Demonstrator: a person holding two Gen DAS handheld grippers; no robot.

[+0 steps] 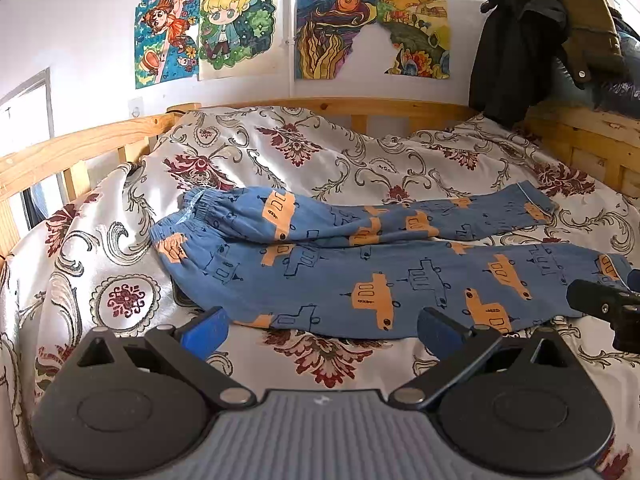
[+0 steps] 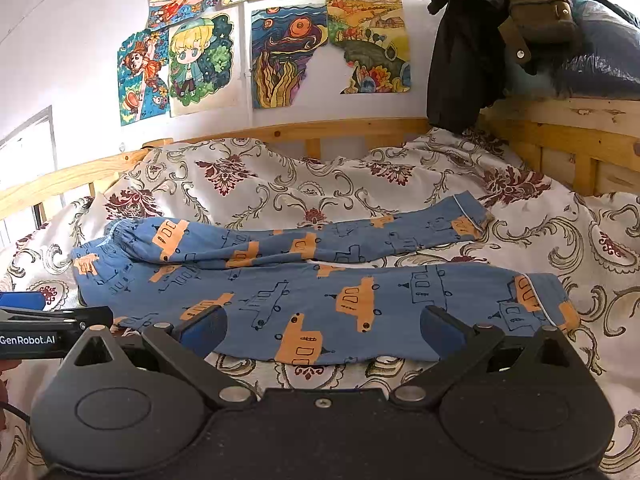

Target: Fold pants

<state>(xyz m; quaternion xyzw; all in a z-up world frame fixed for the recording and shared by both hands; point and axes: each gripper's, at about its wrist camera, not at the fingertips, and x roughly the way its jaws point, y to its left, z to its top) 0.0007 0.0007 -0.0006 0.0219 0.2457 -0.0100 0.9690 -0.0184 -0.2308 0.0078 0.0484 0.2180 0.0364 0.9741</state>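
- Left wrist view: the left gripper [image 1: 320, 330] hangs over the near edge of the bed, its blue-padded fingers [image 1: 206, 330] spread wide with nothing between them
- The pants [image 1: 360, 264], blue with orange and outlined car prints, lie flat across the floral bedspread [image 1: 320, 148], elastic waistband to the left and both cuffs to the right
- The two legs run side by side; the far leg is rumpled and sits partly over the near one close to the waist, and a sliver of bedspread shows between them toward the cuffs
- The near leg's lower edge lies just beyond the left gripper's fingertips; contact cannot be told
- Right wrist view: the right gripper [image 2: 322, 330] also stands wide and holds nothing, its fingers [image 2: 440, 336] at the near leg's hem edge, toward the cuff end of the pants [image 2: 320, 292]
- The left gripper [image 2: 48, 328] shows at the left border of this view, near the waist end
- A wooden bed frame [image 2: 352, 126] runs behind the bedspread [image 2: 280, 184], colourful drawings [image 1: 240, 28] hang on the wall, and dark clothing [image 1: 520, 48] is draped over the frame's right corner
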